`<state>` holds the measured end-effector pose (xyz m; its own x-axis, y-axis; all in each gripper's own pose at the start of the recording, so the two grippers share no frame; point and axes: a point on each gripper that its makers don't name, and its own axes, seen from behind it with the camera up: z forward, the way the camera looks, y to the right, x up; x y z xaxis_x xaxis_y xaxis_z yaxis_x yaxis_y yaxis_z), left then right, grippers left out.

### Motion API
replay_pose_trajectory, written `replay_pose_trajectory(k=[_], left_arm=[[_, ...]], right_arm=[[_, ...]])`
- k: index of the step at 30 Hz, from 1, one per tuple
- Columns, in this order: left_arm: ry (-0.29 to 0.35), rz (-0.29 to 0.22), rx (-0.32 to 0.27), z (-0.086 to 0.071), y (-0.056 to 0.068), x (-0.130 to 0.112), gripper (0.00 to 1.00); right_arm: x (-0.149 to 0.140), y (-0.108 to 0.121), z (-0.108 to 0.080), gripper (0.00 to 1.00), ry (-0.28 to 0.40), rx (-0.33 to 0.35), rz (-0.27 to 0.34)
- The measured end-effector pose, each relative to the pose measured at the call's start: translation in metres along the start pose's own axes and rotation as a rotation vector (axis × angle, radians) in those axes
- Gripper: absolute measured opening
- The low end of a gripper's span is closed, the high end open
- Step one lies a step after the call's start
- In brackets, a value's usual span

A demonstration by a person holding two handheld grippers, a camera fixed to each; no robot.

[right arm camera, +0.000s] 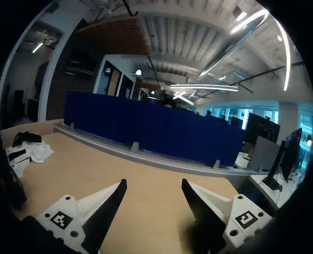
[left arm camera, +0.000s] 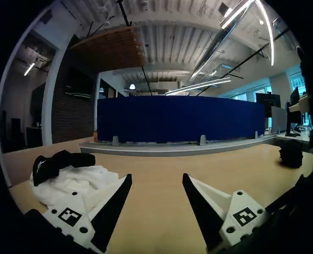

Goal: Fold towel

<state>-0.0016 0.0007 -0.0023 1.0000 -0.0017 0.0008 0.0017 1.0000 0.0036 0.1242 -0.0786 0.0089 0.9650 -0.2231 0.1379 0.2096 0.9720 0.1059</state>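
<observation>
Left gripper view shows the towel (left arm camera: pixel 78 182) at the far left, a white, rumpled heap on the wooden table (left arm camera: pixel 156 163), partly behind the left finger of the left gripper (left arm camera: pixel 157 175). A black cloth item (left arm camera: pixel 59 163) lies across the top of the heap; what it is I cannot tell. The left gripper's jaws stand wide apart with nothing between them, low over bare tabletop just beside the heap. A blue partition (left arm camera: pixel 177 118) runs behind, and further right a small dark object (left arm camera: pixel 291 153) sits alone near the table's edge.

In the right gripper view the towel (right arm camera: pixel 34 151) appears far off at the left edge, well apart from the right gripper (right arm camera: pixel 154 180), whose jaws are also spread and empty above the table. The partition runs behind, and dark monitors (right arm camera: pixel 279 156) stand at the right.

The towel looks light, soft and limp. It will likely sag and drag rather than hold a shape, so it probably needs spreading flat before any fold. No corner shows clearly in the bunched cloth. A sensible hold would be a pinch on a raised edge or ridge at the near side, after the black item is lifted clear. Thin fabric may slip from the fingers unless enough layers are gathered.
</observation>
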Motion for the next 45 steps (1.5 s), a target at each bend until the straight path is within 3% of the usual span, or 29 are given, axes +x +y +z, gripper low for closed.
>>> replay_pose_trajectory(k=[17, 26, 38, 45], left_arm=[[0.000, 0.000, 0.000, -0.001, 0.001, 0.002, 0.88], [0.001, 0.000, 0.000, 0.000, 0.000, 0.002, 0.90], [0.000, 0.001, 0.000, 0.001, 0.000, 0.002, 0.95], [0.000, 0.001, 0.000, 0.001, -0.001, 0.002, 0.95]], right_arm=[[0.019, 0.065, -0.039, 1.00, 0.068, -0.032, 0.085], [0.005, 0.093, -0.039, 1.00, 0.107, -0.062, 0.145], [-0.049, 0.089, -0.024, 1.00, 0.140, -0.077, 0.237], [-0.094, 0.068, -0.004, 1.00, 0.122, -0.070, 0.266]])
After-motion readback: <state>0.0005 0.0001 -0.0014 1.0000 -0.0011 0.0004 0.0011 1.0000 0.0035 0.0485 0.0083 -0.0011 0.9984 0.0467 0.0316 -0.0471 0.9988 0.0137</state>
